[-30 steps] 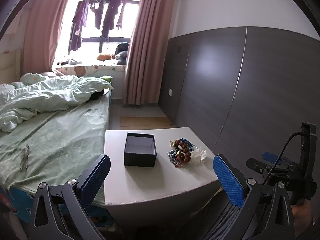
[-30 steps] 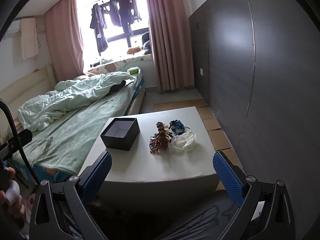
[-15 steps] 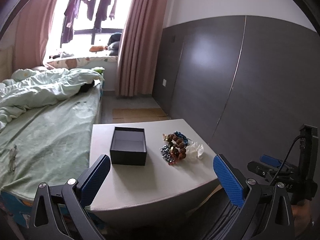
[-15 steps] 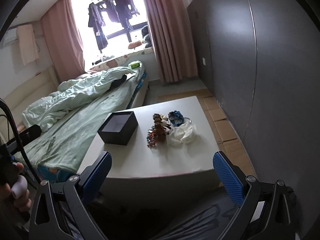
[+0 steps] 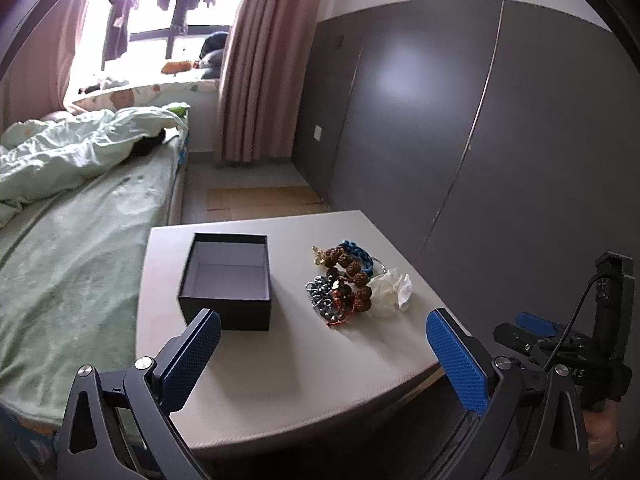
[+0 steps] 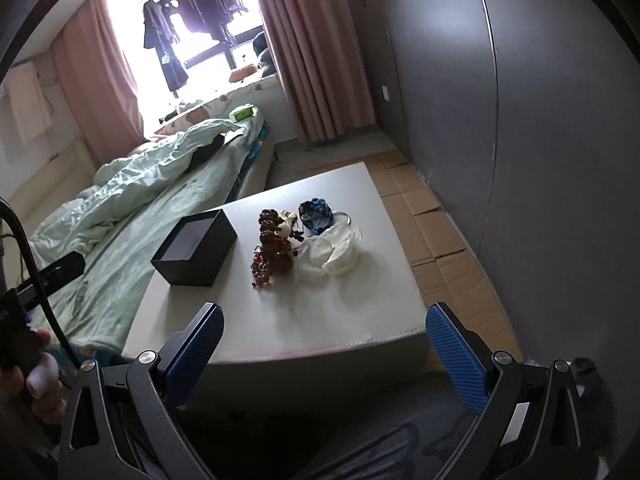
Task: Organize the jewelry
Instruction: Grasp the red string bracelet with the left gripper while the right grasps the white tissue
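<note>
An open, empty black box (image 5: 228, 280) stands on a low white table (image 5: 280, 380); it also shows in the right wrist view (image 6: 196, 247). To its right lies a pile of jewelry (image 5: 344, 280) (image 6: 276, 246): brown bead bracelets, a blue braided bracelet (image 5: 358, 254) (image 6: 316, 215), grey and red pieces, and a white fabric flower (image 5: 390, 290) (image 6: 332, 254). My left gripper (image 5: 320, 354) is open and empty over the table's near edge. My right gripper (image 6: 322, 348) is open and empty, just short of the table's near edge.
A bed with green sheets and a rumpled duvet (image 5: 68, 208) (image 6: 160, 184) runs along the table's left side. A dark panelled wall (image 5: 480, 140) stands to the right. Cardboard sheets (image 6: 440, 232) lie on the floor between table and wall. A window and pink curtains (image 5: 256, 60) are at the back.
Both grippers have moved closer to the table, so the box and jewelry look larger. Both stay open and empty.
</note>
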Action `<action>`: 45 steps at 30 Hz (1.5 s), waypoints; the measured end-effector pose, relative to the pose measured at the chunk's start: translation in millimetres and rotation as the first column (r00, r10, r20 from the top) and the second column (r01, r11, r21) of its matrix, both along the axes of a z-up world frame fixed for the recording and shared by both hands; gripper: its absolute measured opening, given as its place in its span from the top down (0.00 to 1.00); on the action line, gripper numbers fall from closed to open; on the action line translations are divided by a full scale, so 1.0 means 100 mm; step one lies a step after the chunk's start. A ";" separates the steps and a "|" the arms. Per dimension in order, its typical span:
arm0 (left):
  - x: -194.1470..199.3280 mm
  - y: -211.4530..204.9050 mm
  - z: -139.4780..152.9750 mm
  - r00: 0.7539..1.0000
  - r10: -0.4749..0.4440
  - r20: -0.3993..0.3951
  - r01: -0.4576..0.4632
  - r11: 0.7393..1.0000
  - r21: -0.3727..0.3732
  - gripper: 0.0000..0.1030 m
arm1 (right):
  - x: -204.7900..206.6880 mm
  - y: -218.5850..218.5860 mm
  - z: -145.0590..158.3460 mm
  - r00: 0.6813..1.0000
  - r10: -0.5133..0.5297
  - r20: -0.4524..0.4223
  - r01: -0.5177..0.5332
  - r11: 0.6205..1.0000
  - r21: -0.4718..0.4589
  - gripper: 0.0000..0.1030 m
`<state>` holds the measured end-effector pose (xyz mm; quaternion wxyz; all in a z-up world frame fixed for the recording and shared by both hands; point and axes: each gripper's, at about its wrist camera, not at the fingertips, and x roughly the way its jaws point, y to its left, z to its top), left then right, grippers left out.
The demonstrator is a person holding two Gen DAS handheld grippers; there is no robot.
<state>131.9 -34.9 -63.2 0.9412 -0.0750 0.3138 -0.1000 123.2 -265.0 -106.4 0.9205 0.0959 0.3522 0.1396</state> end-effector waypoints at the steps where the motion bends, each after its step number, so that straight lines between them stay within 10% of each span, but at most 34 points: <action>1: 0.04 -0.01 -0.03 1.000 -0.008 -0.005 0.008 1.000 -0.003 0.00 | 0.04 -0.01 -0.04 1.000 0.002 -0.007 -0.002 1.000 0.008 0.01; 15: 0.80 -0.23 -0.44 0.980 -0.131 -0.150 0.121 0.990 -0.076 0.40 | 0.75 -0.02 -0.50 0.987 0.039 -0.157 -0.022 0.994 0.106 0.44; 35: 1.49 -0.38 -1.14 0.936 -0.141 -0.323 0.117 0.989 -0.093 0.66 | 1.26 0.07 -0.72 0.973 0.094 -0.212 -0.066 0.989 0.136 0.58; 43: 1.51 -0.43 -1.17 0.936 -0.139 -0.322 0.119 0.990 -0.081 0.93 | 1.49 0.21 -0.83 0.965 0.103 -0.241 -0.073 0.989 0.129 0.58; 45: 1.49 -0.41 -1.11 0.940 -0.141 -0.309 0.118 0.989 -0.091 0.93 | 1.52 0.24 -0.85 0.964 0.101 -0.244 -0.074 0.990 0.119 0.76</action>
